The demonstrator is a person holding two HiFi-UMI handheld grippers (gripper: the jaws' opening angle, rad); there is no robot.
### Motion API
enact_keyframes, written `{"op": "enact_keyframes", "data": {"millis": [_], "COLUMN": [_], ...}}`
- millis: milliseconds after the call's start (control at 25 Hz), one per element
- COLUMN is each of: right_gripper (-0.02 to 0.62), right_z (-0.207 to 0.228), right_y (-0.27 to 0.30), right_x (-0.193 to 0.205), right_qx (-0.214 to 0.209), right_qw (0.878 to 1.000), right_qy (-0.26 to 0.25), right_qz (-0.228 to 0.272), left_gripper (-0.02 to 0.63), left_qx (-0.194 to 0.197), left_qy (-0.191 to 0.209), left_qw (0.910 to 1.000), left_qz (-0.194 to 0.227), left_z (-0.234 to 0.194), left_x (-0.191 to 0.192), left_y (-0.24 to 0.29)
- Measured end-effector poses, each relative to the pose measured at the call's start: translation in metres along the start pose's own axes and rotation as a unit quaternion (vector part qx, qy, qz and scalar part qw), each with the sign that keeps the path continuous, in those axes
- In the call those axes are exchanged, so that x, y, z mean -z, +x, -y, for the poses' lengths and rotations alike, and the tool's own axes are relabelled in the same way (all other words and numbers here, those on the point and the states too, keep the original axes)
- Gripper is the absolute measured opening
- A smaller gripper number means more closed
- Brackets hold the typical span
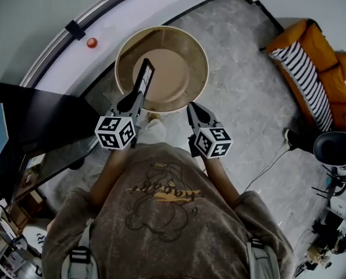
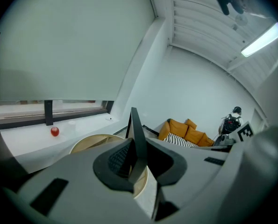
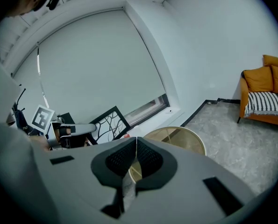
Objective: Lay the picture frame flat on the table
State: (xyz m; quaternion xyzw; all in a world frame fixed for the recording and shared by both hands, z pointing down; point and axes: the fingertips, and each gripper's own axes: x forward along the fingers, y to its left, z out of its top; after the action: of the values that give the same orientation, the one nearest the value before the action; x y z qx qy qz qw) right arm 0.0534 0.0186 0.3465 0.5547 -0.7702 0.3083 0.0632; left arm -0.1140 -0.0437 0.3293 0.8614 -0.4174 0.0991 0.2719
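A black picture frame (image 1: 145,75) is held up over the near left part of the round tan table (image 1: 203,57), standing on edge and not lying down. My left gripper (image 1: 138,99) is shut on its lower edge. In the left gripper view the frame (image 2: 135,125) rises edge-on from between the pads of the left gripper (image 2: 135,155). The right gripper view shows the frame's front (image 3: 108,122), a branch pattern, held by the left gripper (image 3: 75,129). My right gripper (image 1: 192,107) hovers at the table's near right rim, shut and empty (image 3: 136,153).
An orange sofa (image 1: 315,68) with a striped cushion stands at the right. A red ball (image 1: 92,42) lies on the white window ledge beyond the table. A black desk (image 1: 39,121) is at the left and an office chair (image 1: 332,147) at the far right.
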Motion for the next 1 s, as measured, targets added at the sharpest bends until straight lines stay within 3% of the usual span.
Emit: {"op": "enact_keyframes", "data": {"millis": [600,1000], "right_gripper": [0.020,0.020], "right_z": [0.014,0.040], "right_y": [0.075,0.085], "right_x": [-0.061,-0.083], "right_qx": [0.021,0.026], "right_qw": [1.000,1.000], "right_qy": [-0.002,0.004], "right_qz": [0.002,0.004], "left_gripper": [0.075,0.075], "left_qx": [0.042,0.038], "left_qy": [0.014,0.015], "left_qw": [0.9989,0.9990], "left_qz": [-0.017,-0.016], "left_z": [-0.038,-0.033], "left_x": [-0.058,-0.083], "left_y": [0.076,0.108]}}
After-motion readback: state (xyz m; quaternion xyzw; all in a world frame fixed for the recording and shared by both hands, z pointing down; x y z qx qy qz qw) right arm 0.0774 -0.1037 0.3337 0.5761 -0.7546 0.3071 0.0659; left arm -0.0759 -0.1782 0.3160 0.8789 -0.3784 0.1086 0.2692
